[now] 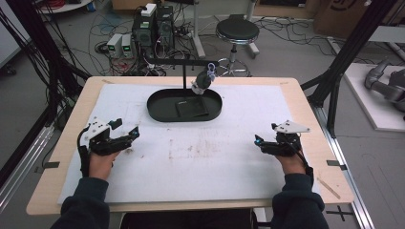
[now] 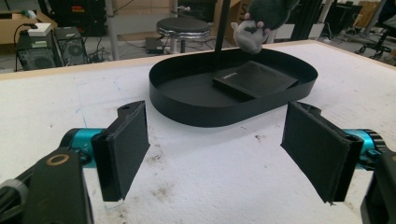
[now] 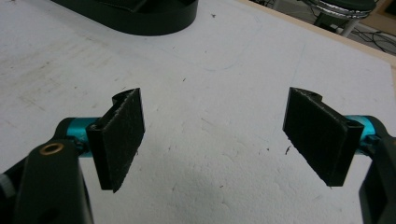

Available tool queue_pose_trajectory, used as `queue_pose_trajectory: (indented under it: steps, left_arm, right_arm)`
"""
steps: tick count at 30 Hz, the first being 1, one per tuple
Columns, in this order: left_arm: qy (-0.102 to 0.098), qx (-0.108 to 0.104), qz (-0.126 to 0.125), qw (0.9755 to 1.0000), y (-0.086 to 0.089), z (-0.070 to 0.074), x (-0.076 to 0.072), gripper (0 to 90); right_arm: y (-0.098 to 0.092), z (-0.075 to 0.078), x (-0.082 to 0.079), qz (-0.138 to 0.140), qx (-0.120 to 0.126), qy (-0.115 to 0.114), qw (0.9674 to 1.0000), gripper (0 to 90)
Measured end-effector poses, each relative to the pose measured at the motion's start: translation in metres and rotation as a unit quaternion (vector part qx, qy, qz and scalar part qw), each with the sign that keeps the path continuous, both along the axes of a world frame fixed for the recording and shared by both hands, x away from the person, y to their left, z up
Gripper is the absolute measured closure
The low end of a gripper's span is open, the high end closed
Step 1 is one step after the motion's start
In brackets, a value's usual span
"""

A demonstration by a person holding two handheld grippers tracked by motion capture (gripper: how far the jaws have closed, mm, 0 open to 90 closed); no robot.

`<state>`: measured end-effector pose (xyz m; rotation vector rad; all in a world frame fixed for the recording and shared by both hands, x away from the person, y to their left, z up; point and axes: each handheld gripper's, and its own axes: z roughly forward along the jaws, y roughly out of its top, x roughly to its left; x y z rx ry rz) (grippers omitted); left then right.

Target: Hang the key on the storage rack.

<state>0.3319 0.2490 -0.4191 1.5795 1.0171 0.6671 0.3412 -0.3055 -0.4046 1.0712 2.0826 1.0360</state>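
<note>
While grey floor strewn with black cables spreads behind it, the counter fills the middle of the high view, a pale wooden top almost wholly covered by a white sheet that is smudged with brownish stains near its centre. Dark metal frame posts rise at both sides of the room, a round black stool stands beyond the far edge, and computer boxes sit on the floor to its left. Toward the far middle of the sheet lies an oval black tray with a low wall; a flat black rectangle rests inside it, and a thin black post stands at the tray's far side, its arm holding a small grey and white soft toy that hangs over the tray's far rim. Well apart from the tray, the left tool rests low over the near left of the sheet, jaws spread wide with nothing between them, pointing toward the tray. Over the near right of the sheet, the right tool likewise has its jaws parted and empty.
</note>
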Motion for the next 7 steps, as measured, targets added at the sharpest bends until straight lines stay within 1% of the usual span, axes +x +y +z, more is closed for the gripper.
queue_pose_trajectory:
  steps: [7]
  left_arm:
    - [0.001,0.000,0.001,1.0000,0.0003,-0.0007,0.0011,22.6]
  right_arm:
    - [-0.0020,0.0000,-0.0004,-0.004,0.001,-0.002,1.0000,21.1]
